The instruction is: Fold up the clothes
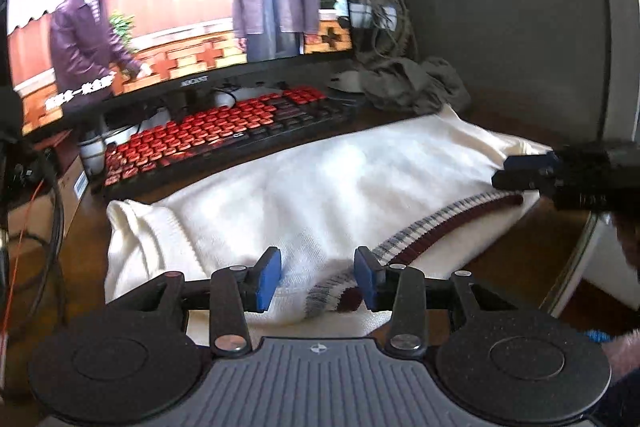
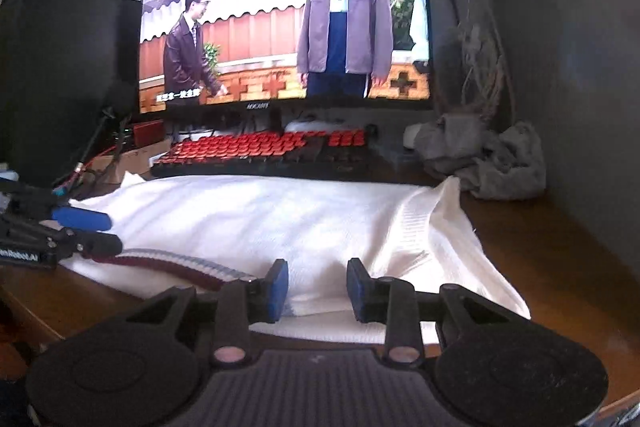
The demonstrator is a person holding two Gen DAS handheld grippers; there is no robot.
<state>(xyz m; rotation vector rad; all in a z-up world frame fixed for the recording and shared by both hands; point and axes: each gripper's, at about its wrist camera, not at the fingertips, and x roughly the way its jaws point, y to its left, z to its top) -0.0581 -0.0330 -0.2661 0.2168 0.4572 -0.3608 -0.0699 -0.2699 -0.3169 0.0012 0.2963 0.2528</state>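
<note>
The sweater [image 1: 304, 187], a cream knit with a dark red and grey striped band [image 1: 432, 227], is lying partly folded across the wooden desk [image 2: 540, 251], just in front of a keyboard [image 1: 224, 131] with red keys. The left gripper [image 1: 318, 277] is hovering low over the near edge of the sweater with its blue pads [image 1: 269, 281] standing apart, a hump of cloth and the striped band sitting between them; nothing is being pinched. The right gripper [image 2: 318, 287] is likewise resting at the near edge, further along the garment, its blue pads [image 2: 278, 289] spread wide with white fabric bunching between them but not clamped. Behind the keyboard a monitor [image 2: 284, 23] is showing a video scene. A crumpled grey cloth [image 2: 480, 159] is lying at the back of the desk beside the wall, touching the sweater's far corner.
</note>
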